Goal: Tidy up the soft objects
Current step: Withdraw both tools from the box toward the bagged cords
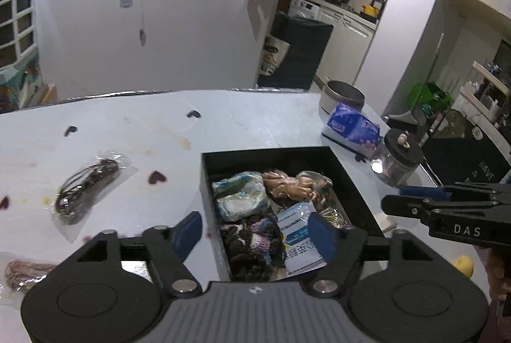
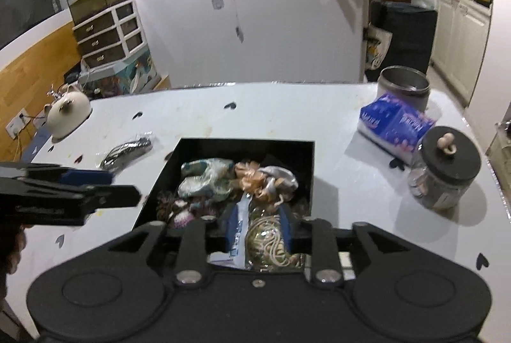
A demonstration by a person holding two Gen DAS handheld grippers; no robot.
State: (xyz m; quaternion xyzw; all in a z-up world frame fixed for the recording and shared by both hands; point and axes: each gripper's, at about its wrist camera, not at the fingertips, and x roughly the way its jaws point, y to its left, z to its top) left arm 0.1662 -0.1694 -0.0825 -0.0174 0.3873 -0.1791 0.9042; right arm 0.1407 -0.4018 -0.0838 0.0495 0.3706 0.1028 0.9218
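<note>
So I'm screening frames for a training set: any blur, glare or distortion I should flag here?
Left wrist view: the bagged dark hair ties on the table are motion-smeared, a glare spot sits on the glass jar, and the fisheye bows the table edge. Right wrist view: sharper on the black box, but dim and bluish, with dark corner vignetting.

The left gripper [image 1: 257,234] hangs with its blue-padded jaws spread wide, while the right gripper [image 2: 259,226] has its jaws drawn closer, level and pointing forward.
</note>
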